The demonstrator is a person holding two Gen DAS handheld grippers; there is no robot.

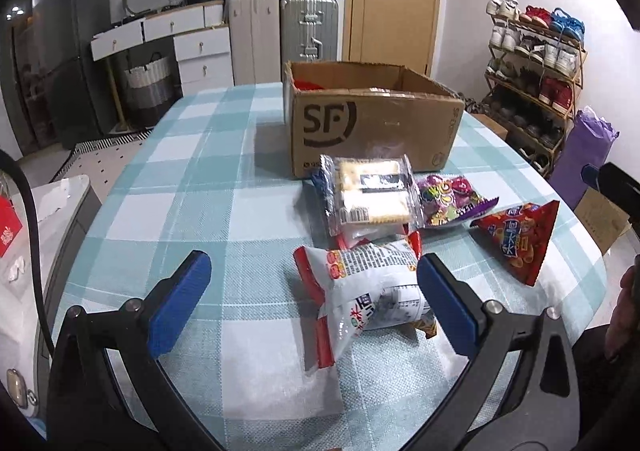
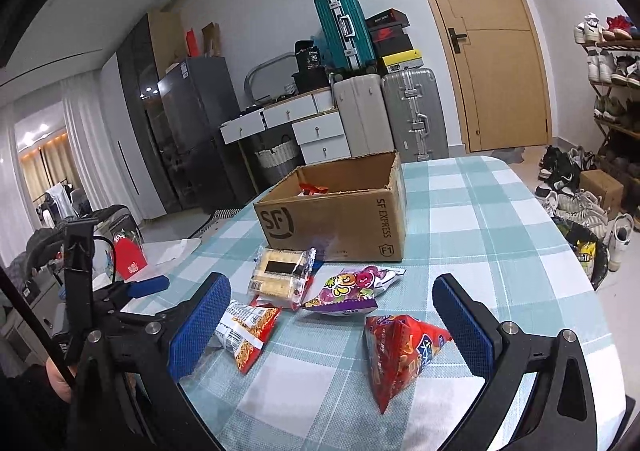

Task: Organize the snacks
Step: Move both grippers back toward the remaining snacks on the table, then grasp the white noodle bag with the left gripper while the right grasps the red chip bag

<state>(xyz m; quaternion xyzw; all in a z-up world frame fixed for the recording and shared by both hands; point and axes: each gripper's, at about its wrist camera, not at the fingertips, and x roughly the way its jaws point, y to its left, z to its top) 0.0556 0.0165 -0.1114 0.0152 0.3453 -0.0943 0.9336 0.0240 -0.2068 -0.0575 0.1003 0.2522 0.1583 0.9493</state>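
An open cardboard SF box (image 1: 372, 123) (image 2: 336, 219) stands on the checked table with a red packet inside (image 2: 314, 189). In front of it lie a clear cracker pack (image 1: 370, 191) (image 2: 280, 271), a purple candy bag (image 1: 452, 201) (image 2: 352, 287), a red triangular snack bag (image 1: 520, 239) (image 2: 400, 355) and a white-and-red noodle bag (image 1: 360, 291) (image 2: 244, 331). My left gripper (image 1: 314, 299) is open, low over the noodle bag. My right gripper (image 2: 332, 323) is open, just above the red triangular bag.
The table edge (image 2: 592, 291) drops off at the right toward a shoe rack (image 1: 536, 63) and shoes on the floor. Suitcases (image 2: 412, 119), drawers and a fridge stand behind the table. A red paper bag (image 2: 130, 257) sits at the left.
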